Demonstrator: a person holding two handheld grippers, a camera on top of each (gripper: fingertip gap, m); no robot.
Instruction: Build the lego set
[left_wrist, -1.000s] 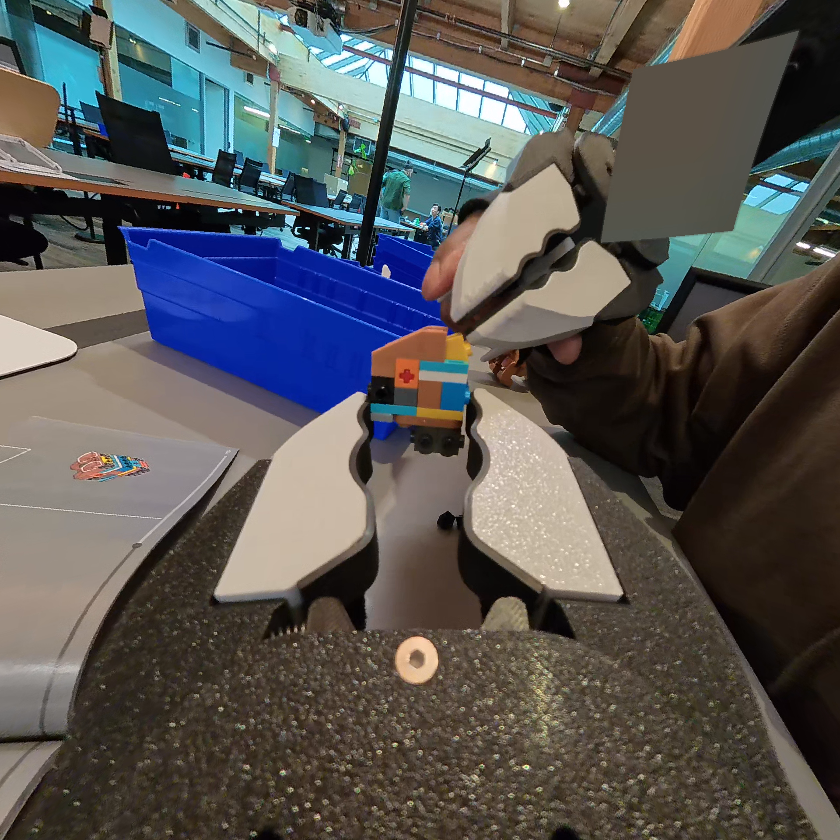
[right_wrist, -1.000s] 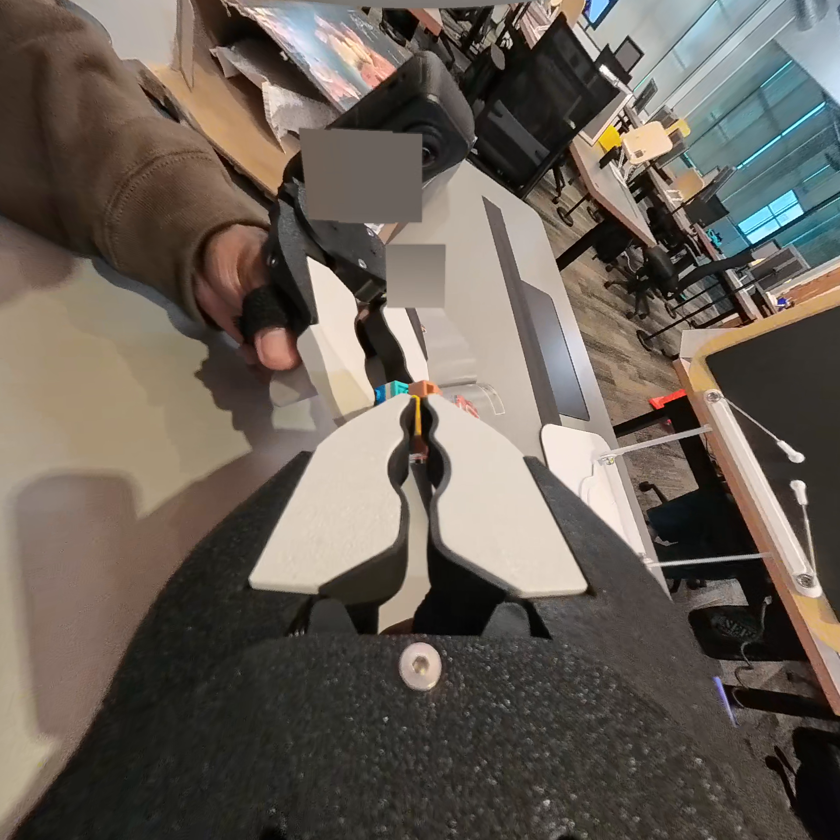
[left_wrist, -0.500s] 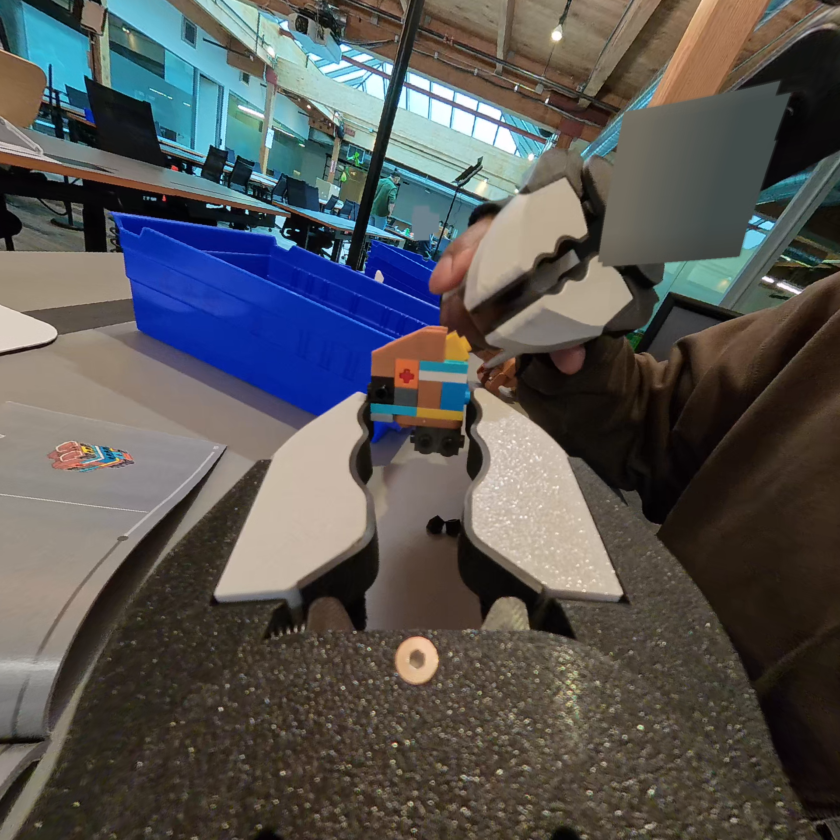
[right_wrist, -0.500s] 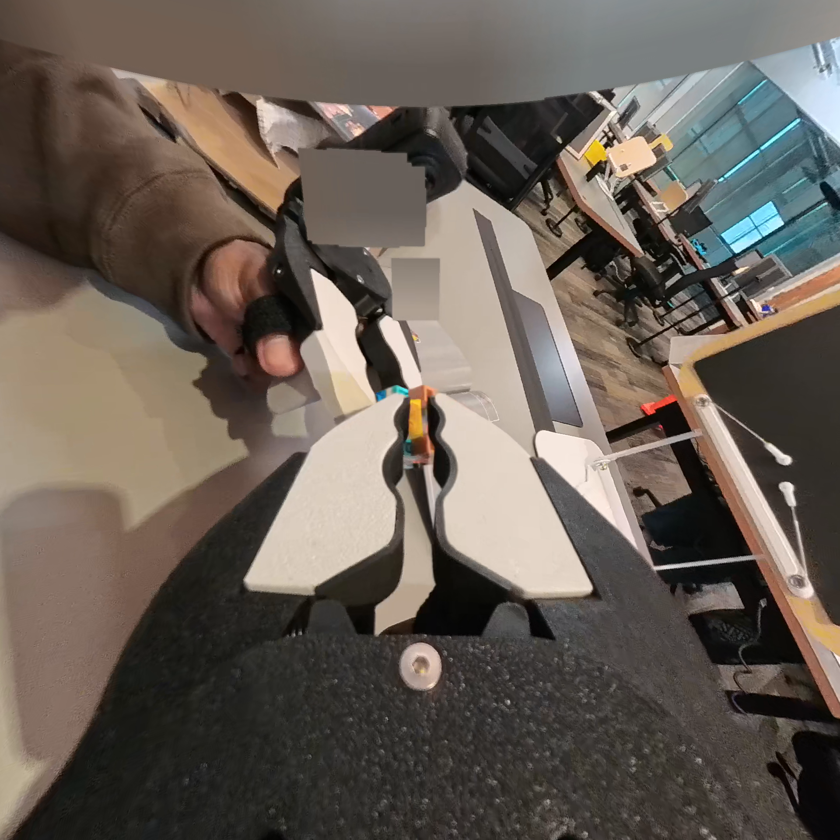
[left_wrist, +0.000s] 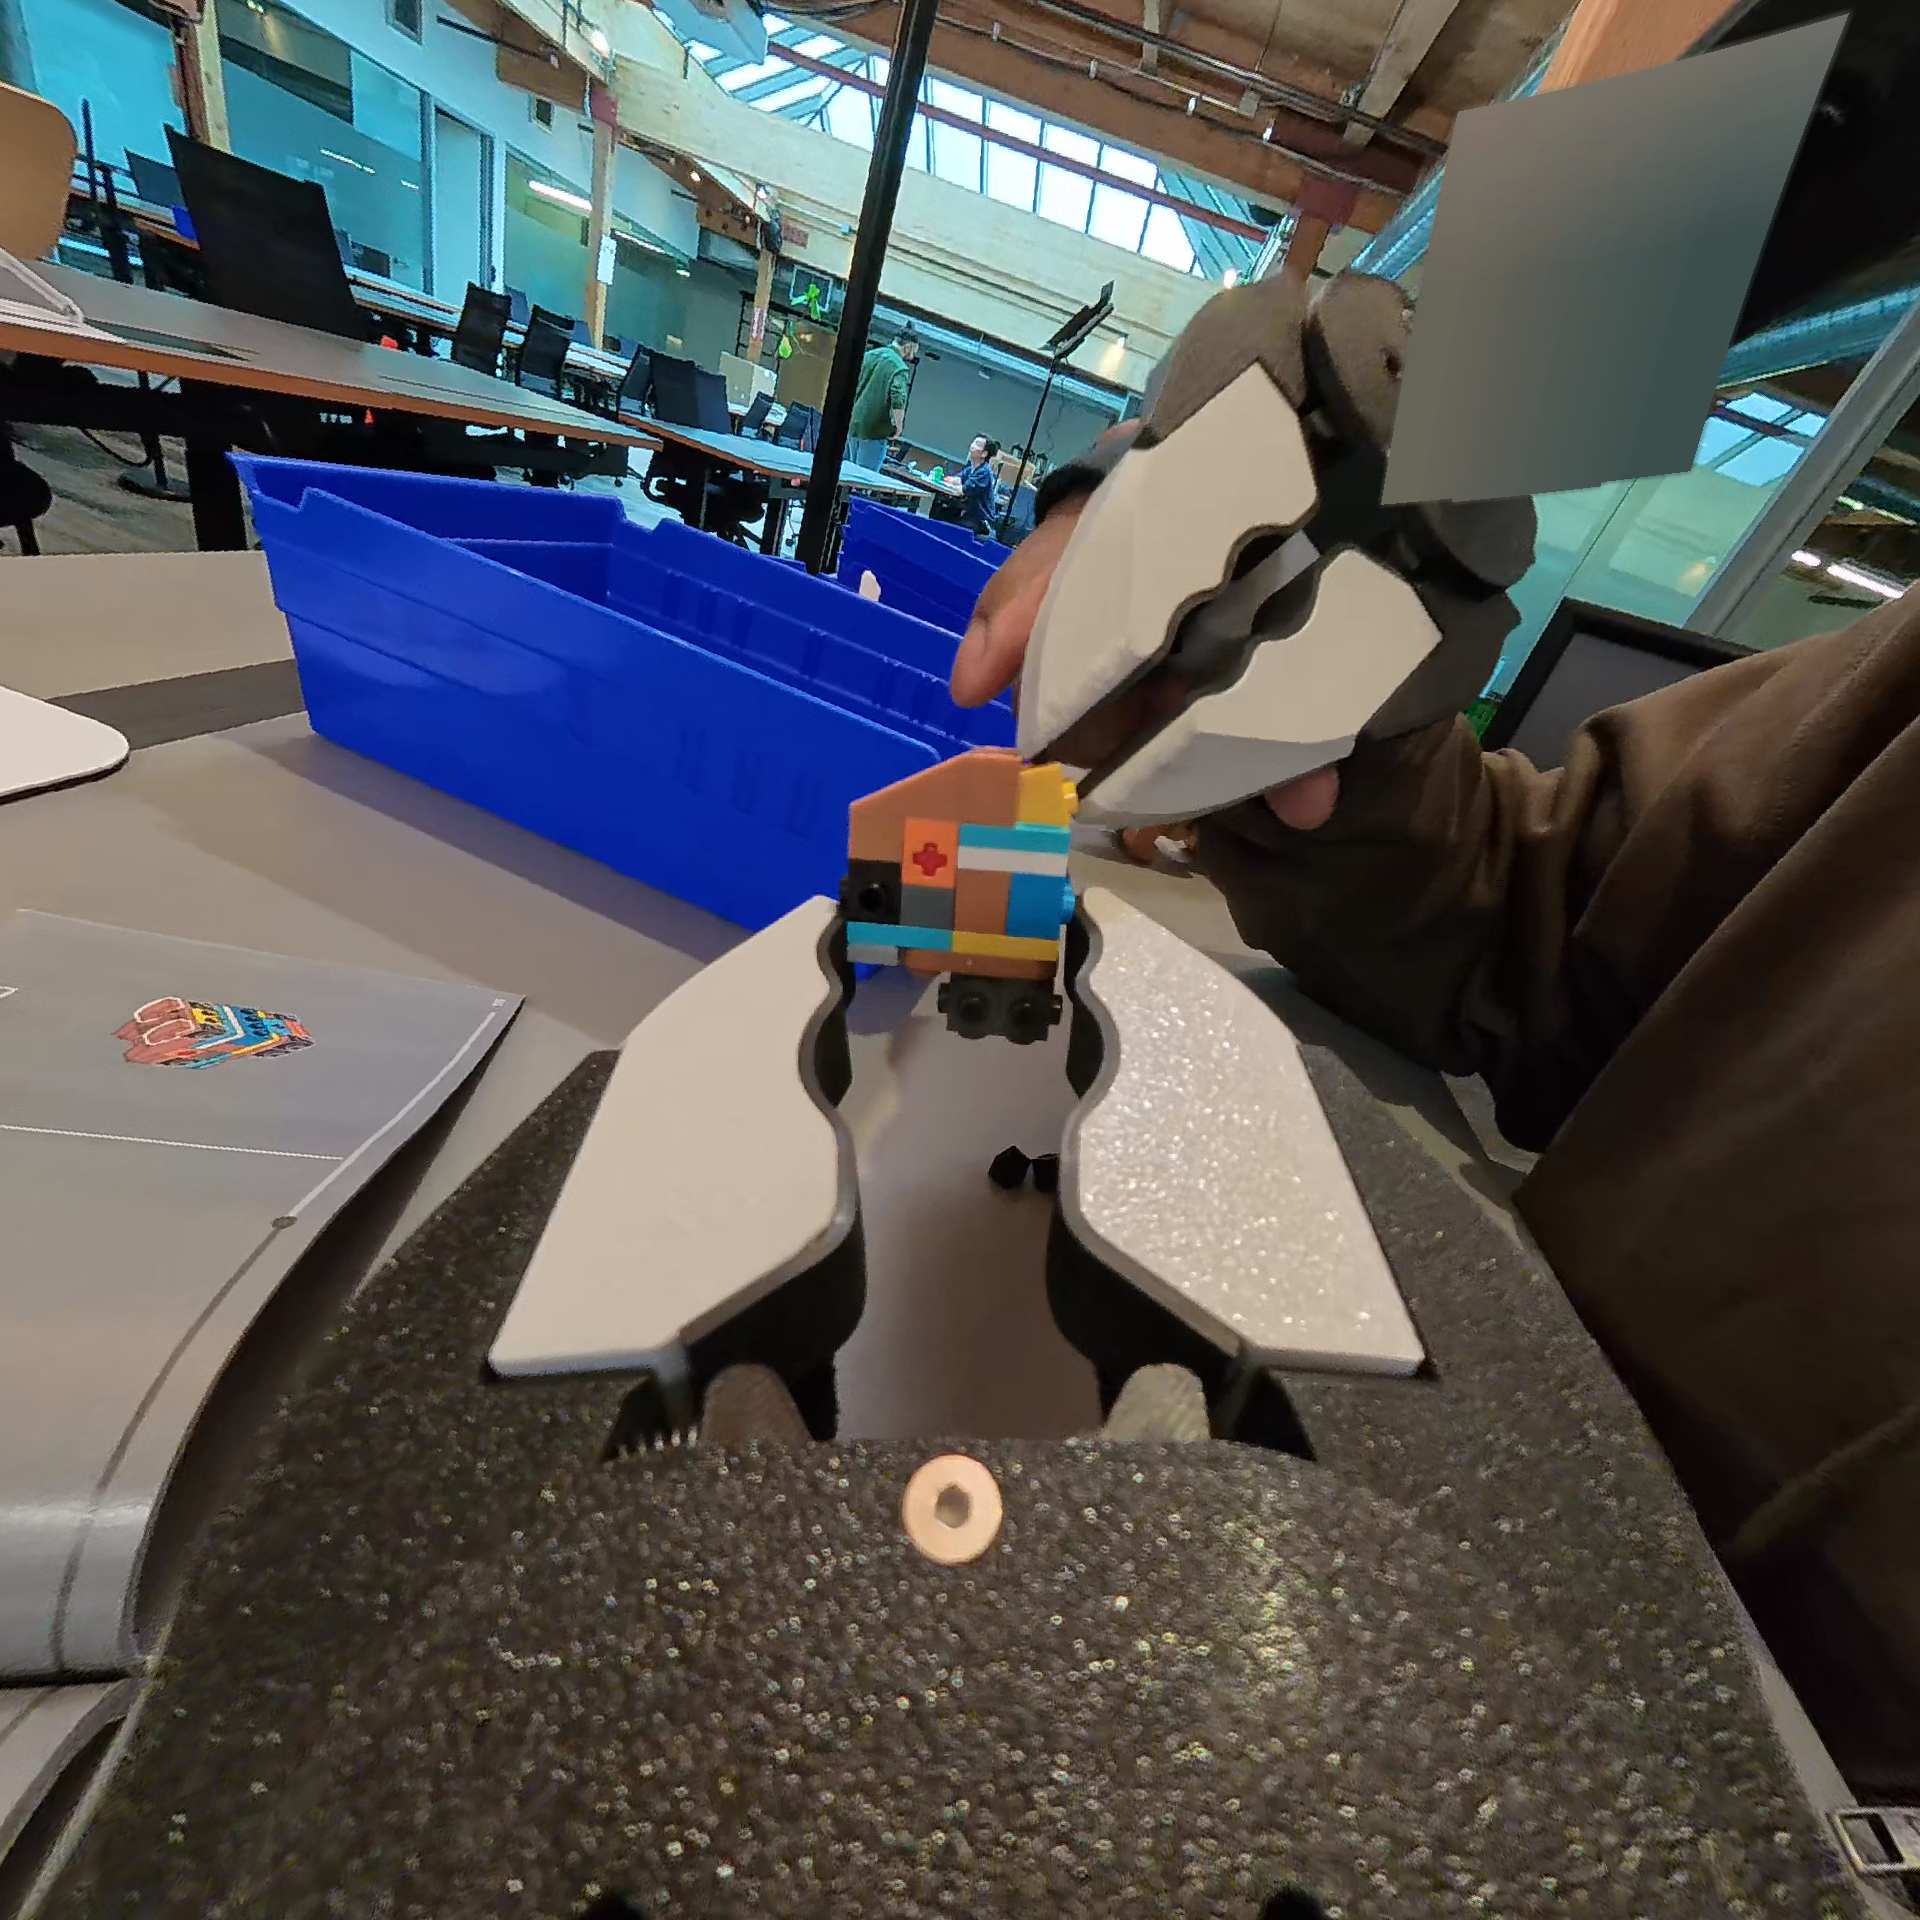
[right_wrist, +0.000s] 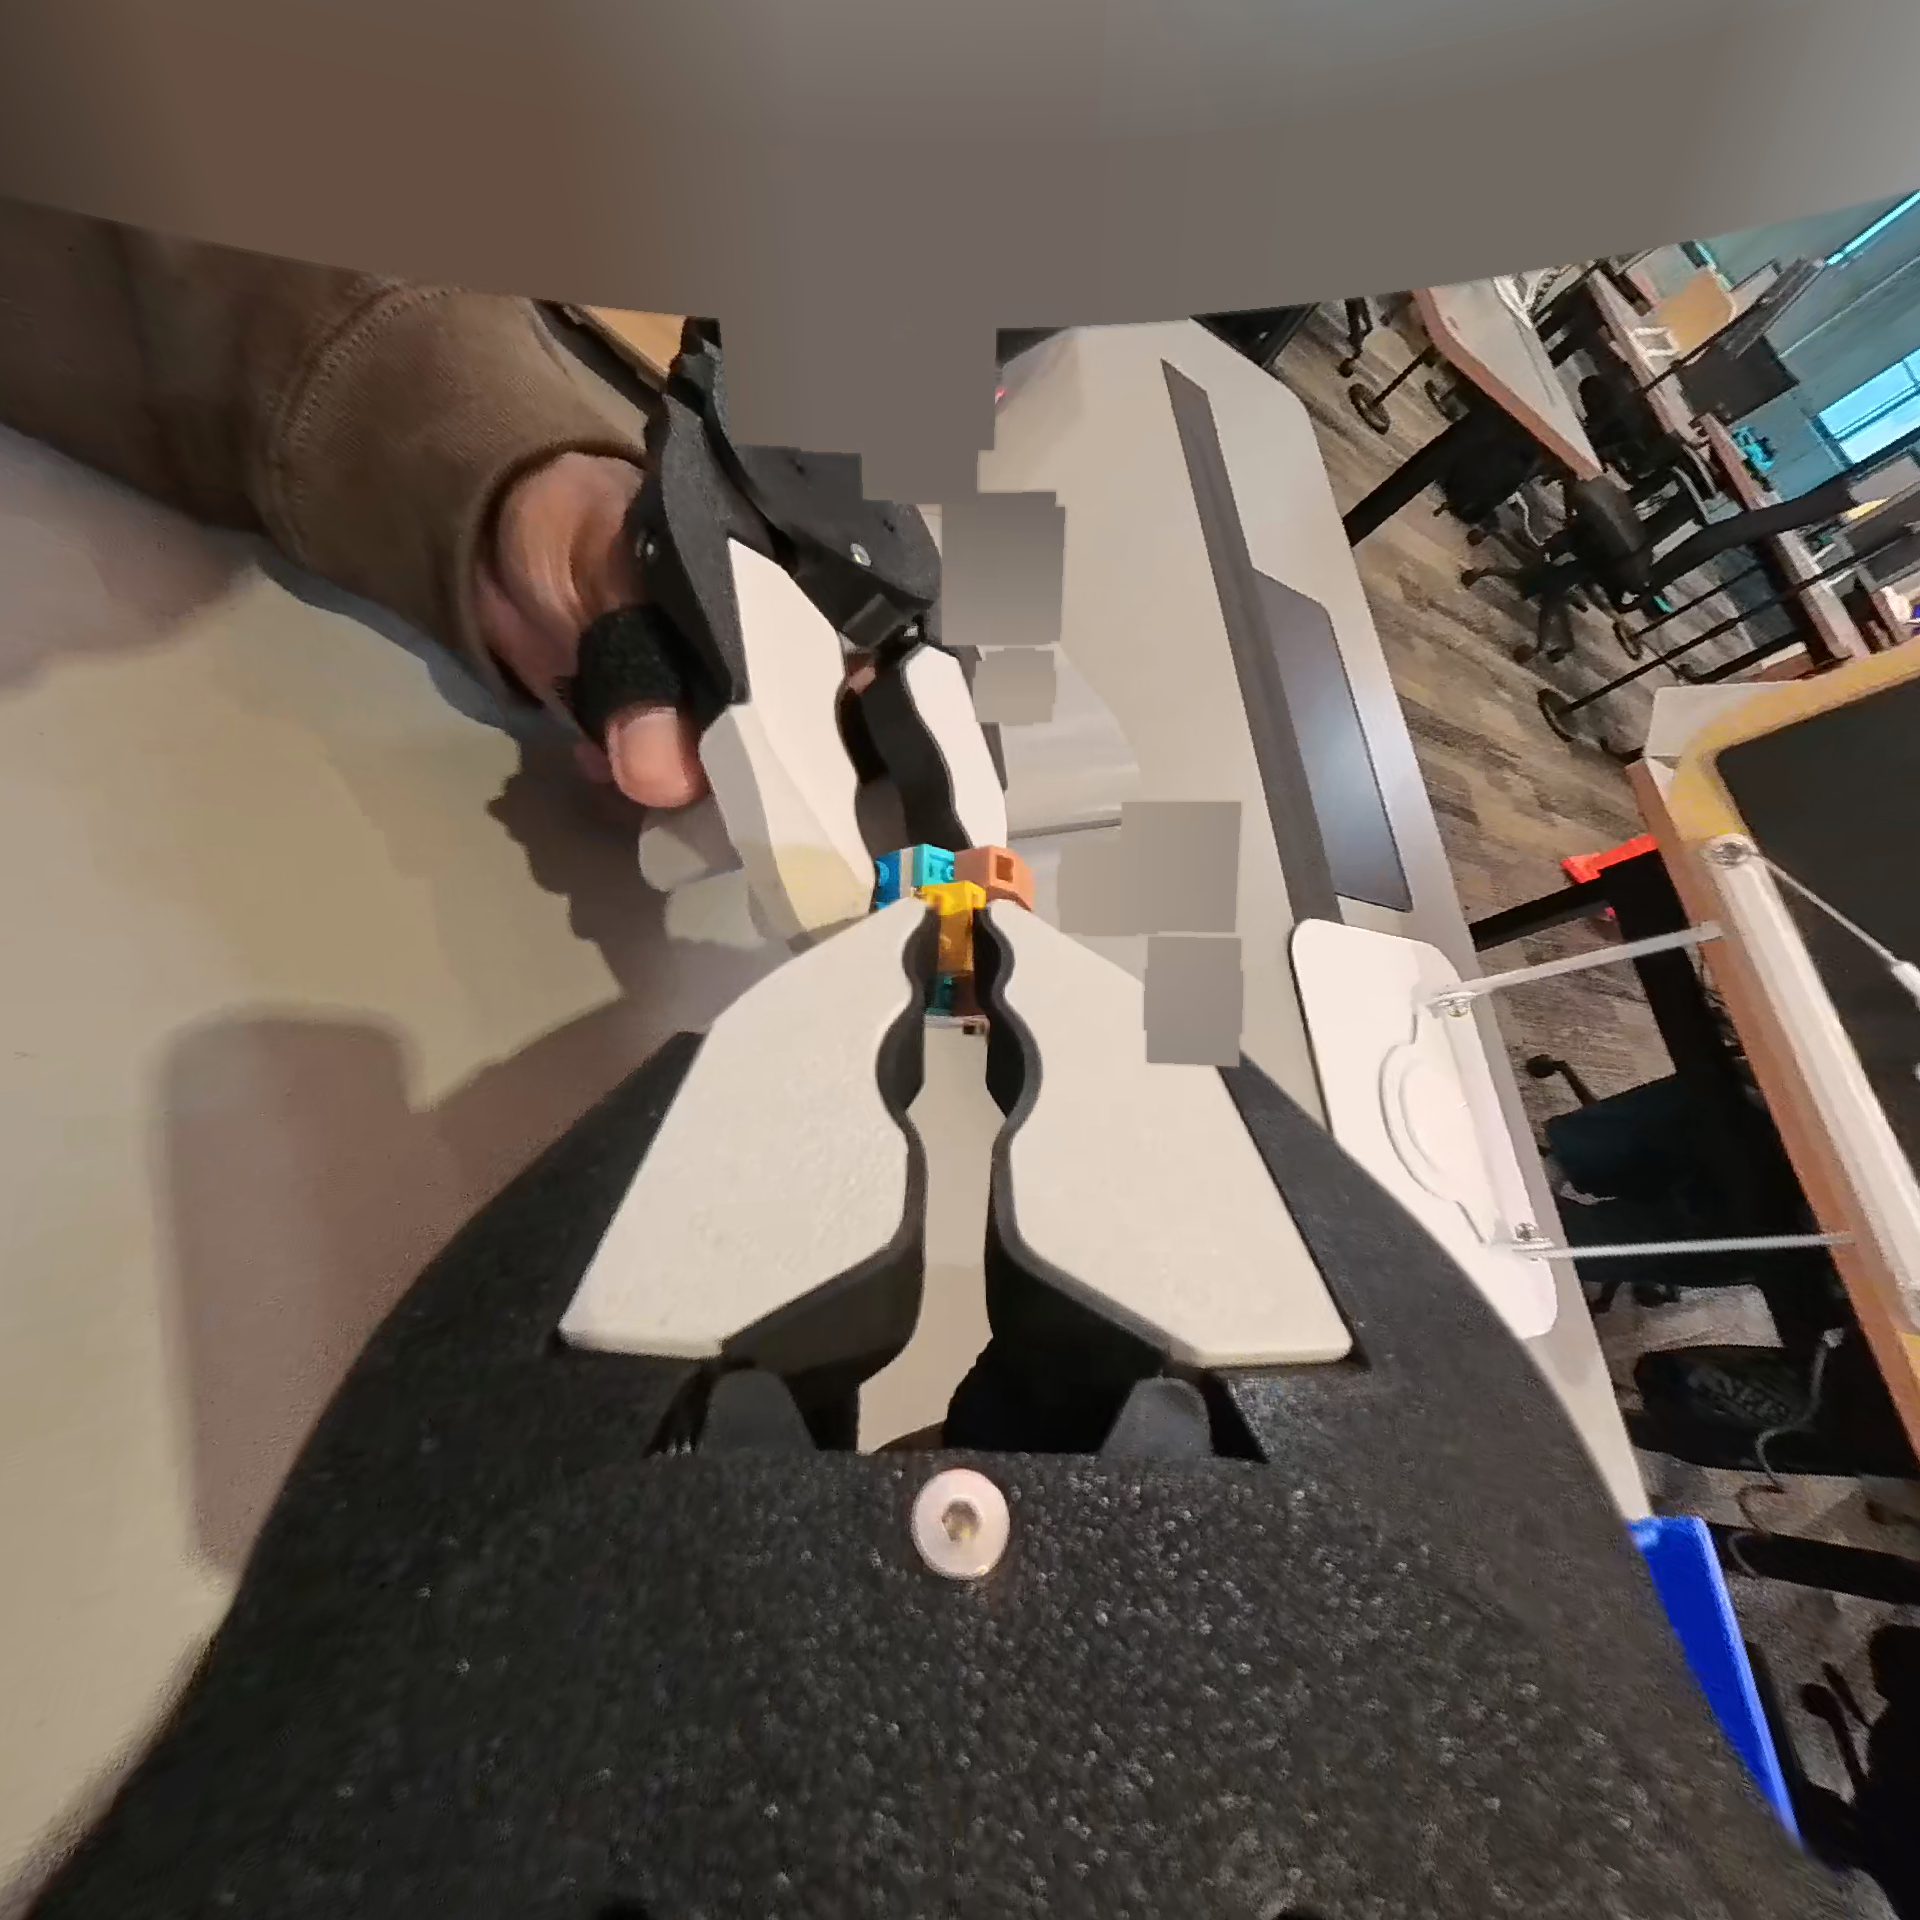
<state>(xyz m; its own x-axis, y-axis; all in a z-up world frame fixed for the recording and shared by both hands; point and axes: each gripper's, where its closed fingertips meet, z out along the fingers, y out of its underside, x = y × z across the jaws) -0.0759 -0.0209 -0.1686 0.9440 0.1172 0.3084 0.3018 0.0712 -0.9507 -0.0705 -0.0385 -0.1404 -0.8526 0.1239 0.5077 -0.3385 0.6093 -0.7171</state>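
Lego model (left_wrist: 961, 878): a small block of brown, orange, teal, yellow and black bricks, held up above the grey table (left_wrist: 312, 831). It is the landmark for all below.
Left gripper (left_wrist: 956, 935): its two white fingers press the model from both sides at the lower half; the jaws are clenched on it.
Right gripper (right_wrist: 951, 920): it comes to the model from above and to the right. The jaws are nearly together, with the yellow brick (right_wrist: 951, 914) at the model's top corner between the tips; they grasp it.
Black small piece (left_wrist: 1023, 1169): it lies on the table below the model, between the left gripper's fingers.
Blue bin (left_wrist: 582, 665): it stands on the table behind the model, to the left.
Booklet (left_wrist: 208, 1091): it lies flat on the table, left of the model and nearer to the camera.
Brown sleeve (left_wrist: 1610, 883): to the right of the model, behind the right gripper.
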